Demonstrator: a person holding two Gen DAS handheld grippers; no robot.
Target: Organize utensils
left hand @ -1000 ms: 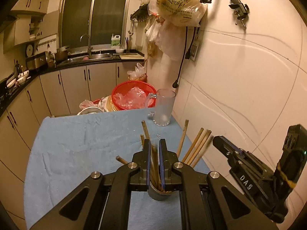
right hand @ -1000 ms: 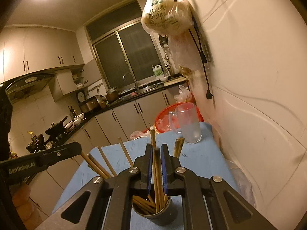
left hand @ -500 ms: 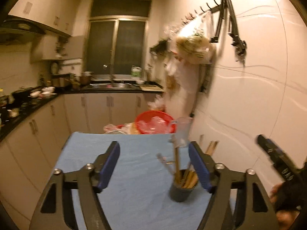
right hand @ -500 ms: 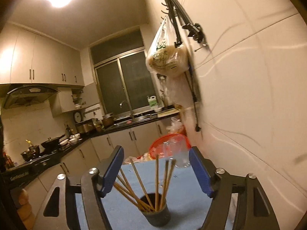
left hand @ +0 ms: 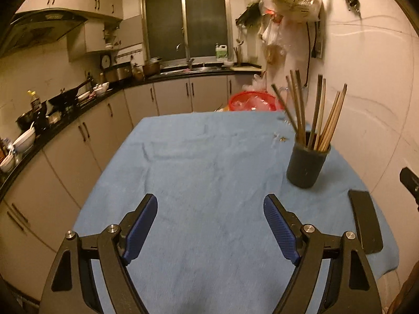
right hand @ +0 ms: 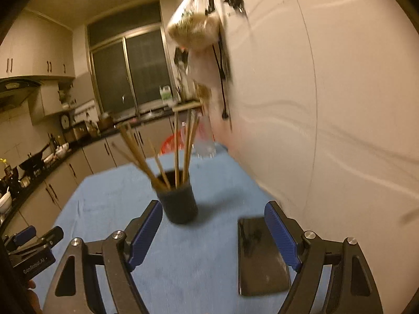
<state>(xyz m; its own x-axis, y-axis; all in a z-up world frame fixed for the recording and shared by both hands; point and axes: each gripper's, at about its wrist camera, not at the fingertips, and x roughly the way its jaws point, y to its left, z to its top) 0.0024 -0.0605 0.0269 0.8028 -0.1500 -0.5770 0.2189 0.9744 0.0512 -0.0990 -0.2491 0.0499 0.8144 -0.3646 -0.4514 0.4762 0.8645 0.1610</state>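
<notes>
Two sets of tongs are in my views, both over the blue-clothed worktop [left hand: 199,162]. Starting at my left, the left tongs [left hand: 210,229] stand wide with their jaws opening, and I see only bare cloth between the blue pads [left hand: 140,226]. Further right in that view the dark cup [left hand: 307,166] stands upright on the cloth near the wall, holding a loose bunch of chopsticks [left hand: 318,115] that fan outward from its mouth. Near the cup, toward me, a black phone [left hand: 365,222] lies flat close to the cloth's right edge.

From my right wrist camera the same cup [right hand: 179,202] sits just beyond the left pad, apart from it, chopsticks [right hand: 180,149] leaning left and upright. The right tongs [right hand: 211,231] are also wide and their jaws are opening, gripping nothing; the phone [right hand: 259,256] lies on the cloth below the gap, next to the right pad [right hand: 280,235]. The far background is blurred.
</notes>
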